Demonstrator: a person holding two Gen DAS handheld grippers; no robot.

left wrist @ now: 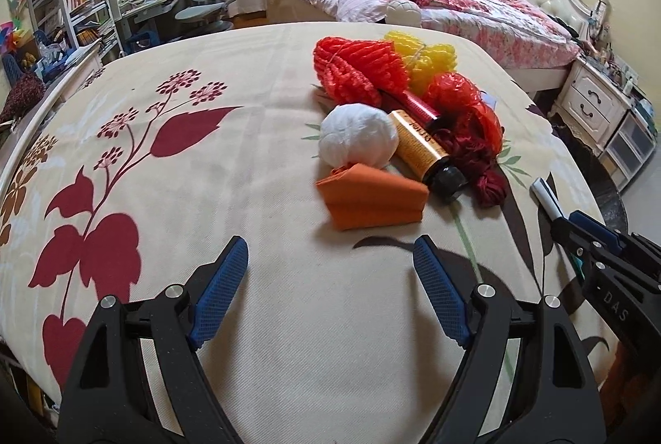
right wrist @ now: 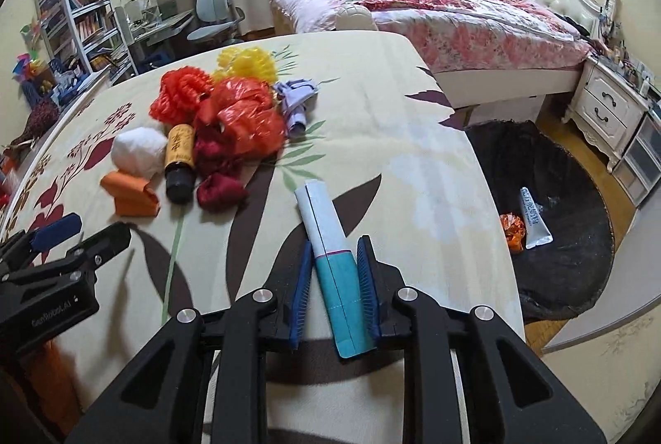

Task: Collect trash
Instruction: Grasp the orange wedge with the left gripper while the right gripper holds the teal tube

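Observation:
A heap of trash lies on the flowered tablecloth (left wrist: 206,196): an orange folded piece (left wrist: 372,200), a white wad (left wrist: 357,140), a brown bottle (left wrist: 421,146), red foam netting (left wrist: 355,72), yellow netting (left wrist: 425,55), a red plastic bag (left wrist: 458,93) and dark red cloth (left wrist: 483,163). My left gripper (left wrist: 330,243) hangs open just short of the orange piece, nothing between its fingers. My right gripper (right wrist: 335,243) is shut on a flat white and teal packet (right wrist: 326,221), held above the cloth to the right of the heap. The packet (left wrist: 545,198) also shows in the left wrist view.
A black bag (right wrist: 578,196) lies open on the floor past the table's right edge, with a white tube (right wrist: 535,217) and an orange wrapper (right wrist: 512,231) in it. A purple scrap (right wrist: 295,97) sits behind the heap. A bed (right wrist: 413,6) and nightstand (right wrist: 607,113) stand beyond.

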